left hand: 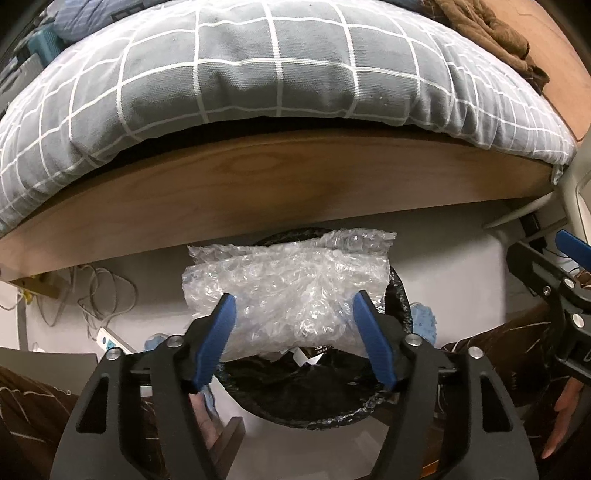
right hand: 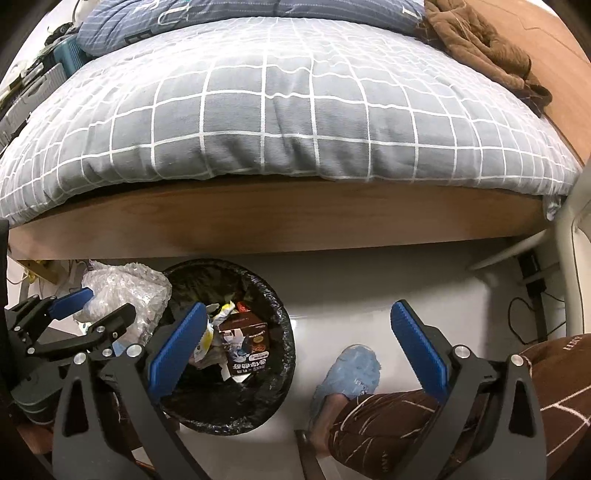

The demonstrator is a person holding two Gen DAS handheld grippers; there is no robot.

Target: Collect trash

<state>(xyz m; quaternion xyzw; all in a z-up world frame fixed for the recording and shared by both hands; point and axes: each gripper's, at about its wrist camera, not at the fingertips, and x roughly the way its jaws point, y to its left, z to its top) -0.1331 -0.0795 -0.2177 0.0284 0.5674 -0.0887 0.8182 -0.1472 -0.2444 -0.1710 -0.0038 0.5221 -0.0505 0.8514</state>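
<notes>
Left wrist view is showing the left hand-held gripper [left hand: 294, 314] gripping bubble wrap [left hand: 291, 284] above the trash bin [left hand: 314, 413], likely needing release next, while the right hand-held gripper [right hand: 299, 332] is hanging open.

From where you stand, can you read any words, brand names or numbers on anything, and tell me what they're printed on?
Brown carton in the black-lined trash bin: large pale characters, upside down and too blurred to read.
Yellow and white wrapper beside it: print too small to read.
Blue pillow on the bed: big pale letters, cut off and unreadable.
Brown trouser leg: small pale lettering, blurred.
Right hand-held gripper, seen from the left camera: faint marking, unreadable.
Bubble wrap: no text.
</notes>
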